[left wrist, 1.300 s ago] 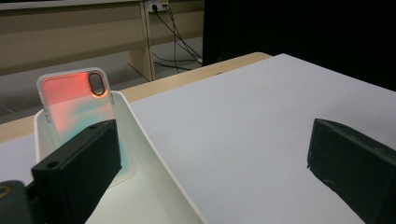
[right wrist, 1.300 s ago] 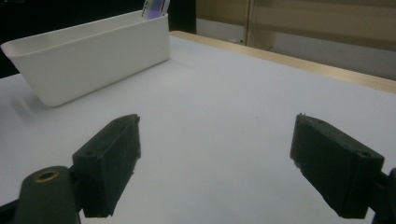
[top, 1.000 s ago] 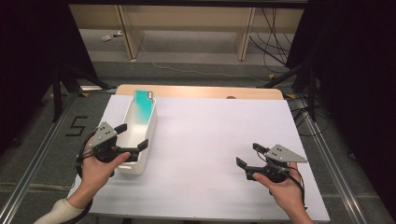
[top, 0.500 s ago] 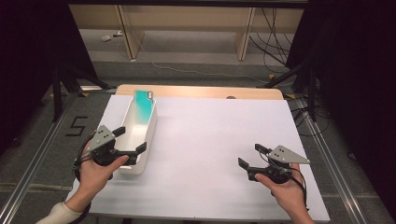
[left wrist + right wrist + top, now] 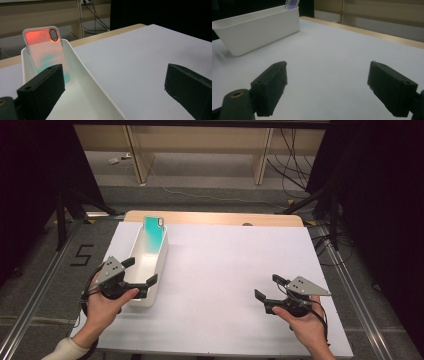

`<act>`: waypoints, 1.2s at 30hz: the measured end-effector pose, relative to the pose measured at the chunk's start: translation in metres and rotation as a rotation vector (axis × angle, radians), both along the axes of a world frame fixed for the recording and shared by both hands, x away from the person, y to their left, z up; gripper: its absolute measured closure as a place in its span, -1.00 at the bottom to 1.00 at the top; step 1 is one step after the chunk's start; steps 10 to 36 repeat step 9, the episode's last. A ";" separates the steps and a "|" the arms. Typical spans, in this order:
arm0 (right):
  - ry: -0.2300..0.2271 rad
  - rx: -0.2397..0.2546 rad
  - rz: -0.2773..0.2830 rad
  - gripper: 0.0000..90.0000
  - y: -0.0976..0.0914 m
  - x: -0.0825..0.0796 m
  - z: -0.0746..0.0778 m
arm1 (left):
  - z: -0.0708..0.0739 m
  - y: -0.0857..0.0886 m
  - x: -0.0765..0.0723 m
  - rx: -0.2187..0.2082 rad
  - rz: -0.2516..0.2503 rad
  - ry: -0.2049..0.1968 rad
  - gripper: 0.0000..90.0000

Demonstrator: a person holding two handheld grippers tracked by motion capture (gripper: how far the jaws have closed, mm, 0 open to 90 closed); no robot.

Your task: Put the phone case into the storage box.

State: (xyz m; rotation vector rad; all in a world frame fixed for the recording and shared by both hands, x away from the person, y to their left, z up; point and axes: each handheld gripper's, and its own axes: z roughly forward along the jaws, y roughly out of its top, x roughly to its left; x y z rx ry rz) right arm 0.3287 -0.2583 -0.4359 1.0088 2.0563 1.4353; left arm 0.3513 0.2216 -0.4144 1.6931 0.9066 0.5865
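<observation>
Meanwhile, the left gripper (image 5: 136, 273), jaws spread, has drifted slightly back toward six o'clock at the white bin's (image 5: 159, 270) near end, where the phone case (image 5: 154, 234) leans at twelve o'clock, while the right gripper (image 5: 272, 287) idles spread at four o'clock on the worktop (image 5: 230, 270), suggesting a pause.

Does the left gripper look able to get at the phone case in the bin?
Probably yes: the left gripper is open at the white bin's near end, and the phone case leans at the far end, nothing between.
</observation>
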 end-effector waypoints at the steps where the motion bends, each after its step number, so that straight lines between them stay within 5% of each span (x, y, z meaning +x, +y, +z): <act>1: 0.009 -0.018 0.004 -0.62 -0.001 0.000 0.001 | -0.001 -0.001 0.000 0.002 0.000 0.004 -0.94; 36: -0.006 0.003 0.004 -0.62 0.002 0.000 -0.002 | -0.005 -0.005 -0.001 0.005 -0.014 0.001 -0.94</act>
